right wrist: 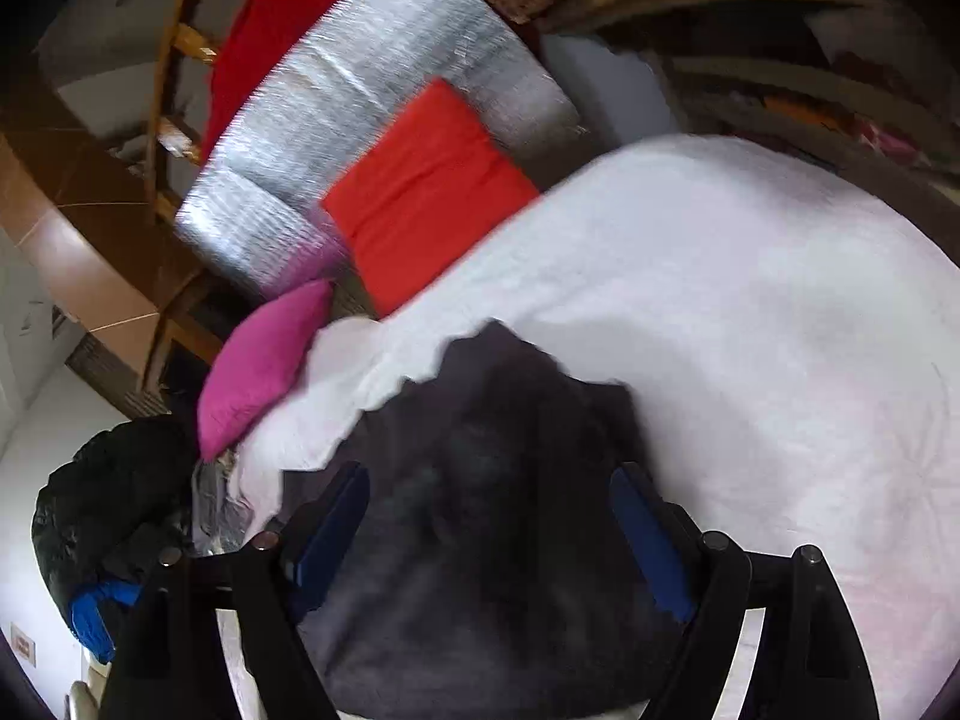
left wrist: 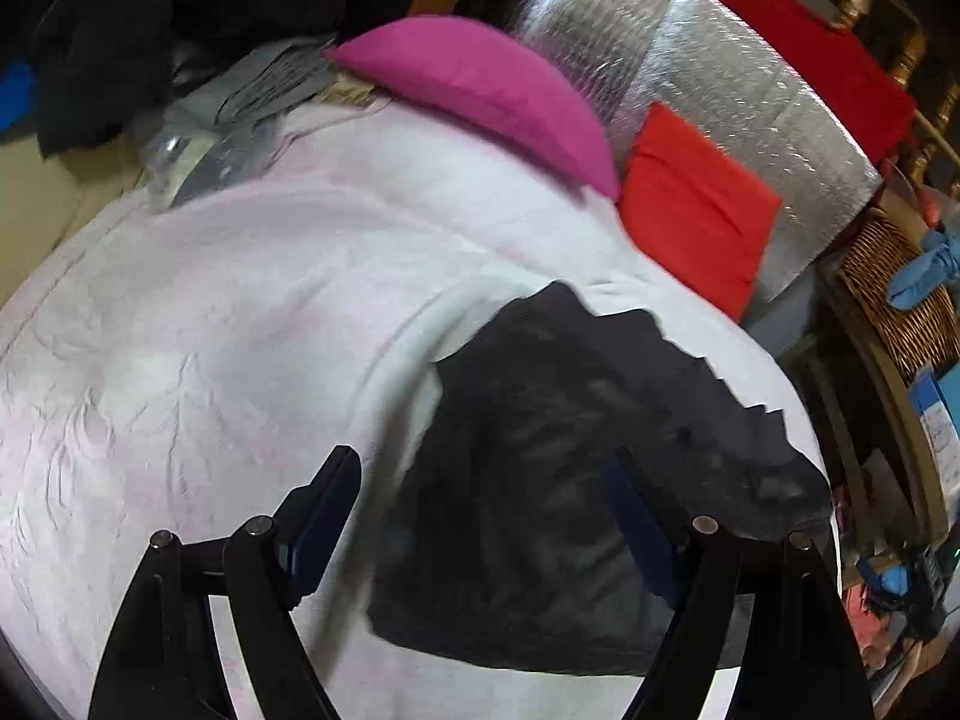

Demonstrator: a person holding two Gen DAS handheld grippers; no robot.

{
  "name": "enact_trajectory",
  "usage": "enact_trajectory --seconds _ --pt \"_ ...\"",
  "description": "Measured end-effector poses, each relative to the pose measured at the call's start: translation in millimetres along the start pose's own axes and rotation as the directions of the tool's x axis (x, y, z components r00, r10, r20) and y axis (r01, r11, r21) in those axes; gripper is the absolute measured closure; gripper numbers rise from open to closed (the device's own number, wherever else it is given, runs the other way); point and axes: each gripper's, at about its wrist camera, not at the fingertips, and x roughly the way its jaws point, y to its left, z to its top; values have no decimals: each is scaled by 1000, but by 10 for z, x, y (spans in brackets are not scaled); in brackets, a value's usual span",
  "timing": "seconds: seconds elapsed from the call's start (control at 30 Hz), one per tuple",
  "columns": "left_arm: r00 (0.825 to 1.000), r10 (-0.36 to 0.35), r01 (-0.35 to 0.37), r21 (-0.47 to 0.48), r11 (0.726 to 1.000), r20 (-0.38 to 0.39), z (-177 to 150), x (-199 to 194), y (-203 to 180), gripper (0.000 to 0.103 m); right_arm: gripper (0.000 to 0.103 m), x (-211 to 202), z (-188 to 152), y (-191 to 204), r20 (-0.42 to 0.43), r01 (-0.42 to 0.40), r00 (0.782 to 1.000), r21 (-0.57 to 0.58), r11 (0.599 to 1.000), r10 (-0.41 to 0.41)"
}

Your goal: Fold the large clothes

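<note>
A dark grey garment (left wrist: 558, 468) lies folded on a pale pink-white quilted bedspread (left wrist: 198, 330). In the left wrist view my left gripper (left wrist: 486, 474) hangs above the garment's near left part, its blue-padded fingers (left wrist: 327, 516) wide apart with nothing between them. In the right wrist view the same dark garment (right wrist: 480, 510) fills the lower middle on the bedspread (right wrist: 750, 330). My right gripper (right wrist: 489, 492) stands open over it, pads (right wrist: 651, 540) apart and not touching the cloth. Both views are blurred by motion.
A magenta cushion (left wrist: 480, 90), a red cushion (left wrist: 696, 204) and a silver padded roll (left wrist: 708, 78) lie at the bed's far side. A wicker basket (left wrist: 894, 288) stands at the right. A black pile of clothes (right wrist: 114, 498) sits at the left, near a wooden chair (right wrist: 174, 60).
</note>
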Motion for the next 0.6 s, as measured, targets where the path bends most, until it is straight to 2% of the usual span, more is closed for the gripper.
enact_trajectory --seconds 0.1,0.17,0.23,0.3,0.4,0.5,0.6 --pt "999 -3 1 -46 999 -42 -29 77 170 20 18 -6 -6 -325 -33 14 999 72 997 -11" --pt "998 -13 9 -59 998 -64 -34 141 199 20 18 33 -41 -400 -64 2 998 92 996 4" --pt "997 -10 7 -38 999 -70 -41 204 163 20 18 66 -60 -388 -86 -1 996 78 997 7" --pt "996 32 -31 12 999 -82 -69 291 89 20 18 80 -71 -360 -94 -3 996 57 998 8" --pt "991 50 -45 38 998 -121 -121 336 29 20 18 111 -102 -338 -110 16 994 51 999 -11" --pt "997 17 -13 60 998 -73 -167 165 -68 20 18 55 -151 -217 -102 19 995 26 999 -16" --pt "999 24 -21 122 992 -28 -264 -15 -258 20 18 -115 -217 24 -53 32 998 -36 999 -34"
